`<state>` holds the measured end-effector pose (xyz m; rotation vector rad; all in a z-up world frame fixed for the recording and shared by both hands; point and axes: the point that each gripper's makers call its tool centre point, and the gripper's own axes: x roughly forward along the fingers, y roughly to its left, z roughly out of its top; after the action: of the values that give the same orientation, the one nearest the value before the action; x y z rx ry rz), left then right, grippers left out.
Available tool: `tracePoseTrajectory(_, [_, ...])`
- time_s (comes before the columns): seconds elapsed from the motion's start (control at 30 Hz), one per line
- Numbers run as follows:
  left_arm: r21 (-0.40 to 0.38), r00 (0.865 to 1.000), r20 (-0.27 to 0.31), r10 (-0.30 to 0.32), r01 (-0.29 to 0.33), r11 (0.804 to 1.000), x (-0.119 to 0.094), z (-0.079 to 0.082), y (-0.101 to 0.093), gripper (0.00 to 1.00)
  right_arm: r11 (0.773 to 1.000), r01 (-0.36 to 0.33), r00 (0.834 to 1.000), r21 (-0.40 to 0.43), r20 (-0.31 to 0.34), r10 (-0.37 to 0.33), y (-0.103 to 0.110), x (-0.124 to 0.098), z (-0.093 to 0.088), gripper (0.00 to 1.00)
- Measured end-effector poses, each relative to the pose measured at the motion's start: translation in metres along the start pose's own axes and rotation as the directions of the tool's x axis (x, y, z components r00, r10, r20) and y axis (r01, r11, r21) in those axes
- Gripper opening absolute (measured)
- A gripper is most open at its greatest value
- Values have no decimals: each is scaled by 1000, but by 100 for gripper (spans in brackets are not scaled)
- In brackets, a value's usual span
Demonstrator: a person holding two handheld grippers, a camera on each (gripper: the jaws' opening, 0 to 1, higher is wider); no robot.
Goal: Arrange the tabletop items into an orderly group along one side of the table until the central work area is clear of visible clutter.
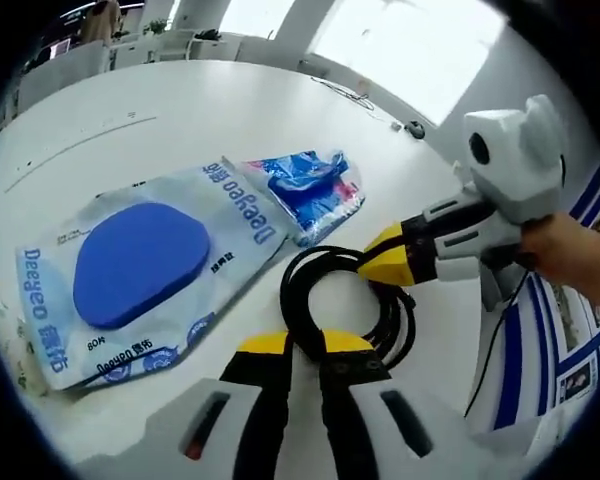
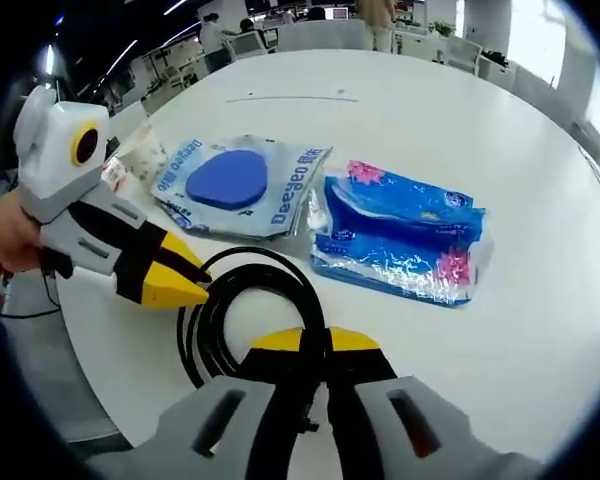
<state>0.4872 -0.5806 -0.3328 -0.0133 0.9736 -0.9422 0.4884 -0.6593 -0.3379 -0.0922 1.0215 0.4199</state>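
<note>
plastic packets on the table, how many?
2. The Deeyeo packet with the blue disc lies beside the black cable coil; the blue tissue packet lies right next to it.

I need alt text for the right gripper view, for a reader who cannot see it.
Both grippers close on a coiled black cable on a white table: the right gripper from below, the left gripper from the left. Behind lie a Deeyeo pack with a blue oval and a blue-pink packet.
</note>
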Motion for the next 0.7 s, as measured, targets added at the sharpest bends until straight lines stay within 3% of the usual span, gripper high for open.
tracePoseTrajectory(0.43, [10, 1000, 2, 4, -4, 1000, -2, -1, 0, 7, 1000, 15, 1000, -6, 10, -15, -3, -4, -1, 14])
tracePoseTrajectory(0.7, [1, 1000, 11, 1, -1, 1000, -6, -1, -1, 14, 1000, 14, 1000, -7, 12, -14, -3, -8, -1, 16])
